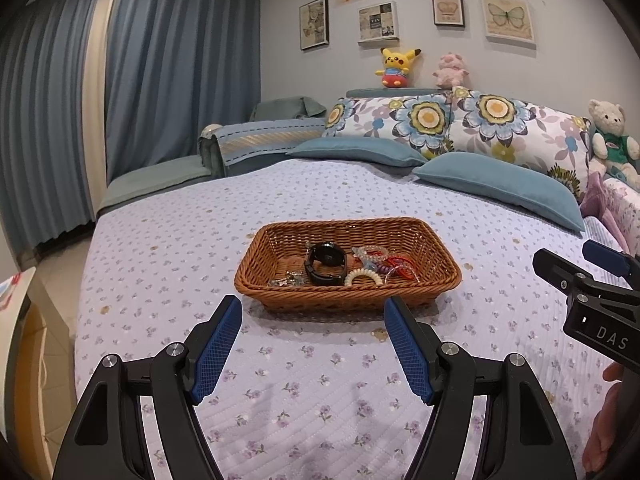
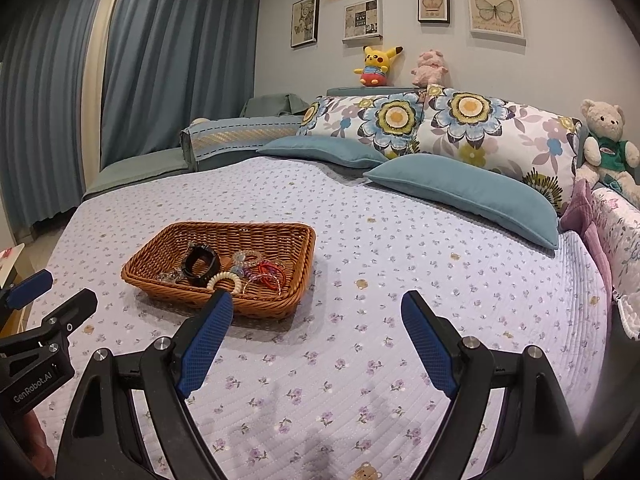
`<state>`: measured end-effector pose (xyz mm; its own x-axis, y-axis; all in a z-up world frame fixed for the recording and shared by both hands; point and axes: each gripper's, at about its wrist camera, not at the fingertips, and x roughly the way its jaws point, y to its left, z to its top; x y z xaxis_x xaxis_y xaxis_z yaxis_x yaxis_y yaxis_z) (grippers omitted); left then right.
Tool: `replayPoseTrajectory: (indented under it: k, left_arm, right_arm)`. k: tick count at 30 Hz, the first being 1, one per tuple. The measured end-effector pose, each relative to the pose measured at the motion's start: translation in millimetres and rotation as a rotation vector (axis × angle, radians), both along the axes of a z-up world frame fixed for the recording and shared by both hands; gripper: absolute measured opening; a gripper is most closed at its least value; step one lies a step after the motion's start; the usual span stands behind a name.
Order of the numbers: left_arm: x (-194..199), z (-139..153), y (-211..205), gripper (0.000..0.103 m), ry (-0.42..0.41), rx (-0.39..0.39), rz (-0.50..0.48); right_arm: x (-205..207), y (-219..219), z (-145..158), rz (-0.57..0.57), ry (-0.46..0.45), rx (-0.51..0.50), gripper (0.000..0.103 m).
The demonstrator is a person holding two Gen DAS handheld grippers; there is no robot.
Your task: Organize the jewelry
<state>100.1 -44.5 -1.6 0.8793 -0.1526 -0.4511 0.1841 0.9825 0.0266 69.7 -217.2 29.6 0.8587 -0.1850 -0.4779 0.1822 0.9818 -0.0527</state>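
Observation:
A brown wicker basket [image 1: 400, 296] sits on the floral bedspread; it also shows in the right wrist view [image 2: 160, 284]. Inside lie a black watch [image 1: 326, 264], a cream spiral hair tie [image 1: 362, 277], red hair ties [image 1: 400, 270], clear beaded bracelets [image 1: 370, 254] and a small silvery piece [image 1: 286, 279]. The watch [image 2: 200, 266] and cream tie [image 2: 226, 280] show in the right view too. My left gripper [image 1: 313, 308] is open and empty just in front of the basket. My right gripper [image 2: 317, 304] is open and empty, to the basket's right.
Two blue cushions [image 1: 500, 188] and floral pillows [image 1: 460, 120] lie at the bed's head, with a teddy bear [image 1: 612, 136] at right. Curtains [image 1: 120, 80] hang at left. A low table edge [image 1: 16, 292] is at the far left.

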Motion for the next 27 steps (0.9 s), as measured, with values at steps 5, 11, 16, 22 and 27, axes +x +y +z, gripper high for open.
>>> replayPoseTrajectory:
  k: [5, 11, 16, 22, 27]
  left_arm:
    - [-0.1, -0.6, -0.2, 0.075, 0.000, 0.000, -0.004]
    - [0.3, -1.3, -0.1, 0.075, 0.004, 0.000, -0.007]
    - [0.2, -1.4, -0.3, 0.075, 0.001, 0.003, -0.007]
    - [1.8, -1.6, 2.2, 0.075, 0.005, 0.000, -0.006]
    - [3.1, -1.1, 3.4, 0.075, 0.004, -0.002, -0.002]
  right_arm:
    - [0.4, 1.7, -1.7, 0.005, 0.004, 0.001, 0.087]
    - [1.8, 1.0, -2.6, 0.008, 0.011, 0.010, 0.087]
    - [2.4, 2.0, -4.0, 0.012, 0.014, 0.009, 0.087]
    - [2.5, 2.7, -5.0, 0.014, 0.015, 0.008, 0.087]
    - [2.5, 2.6, -5.1, 0.017, 0.017, 0.009, 0.087]
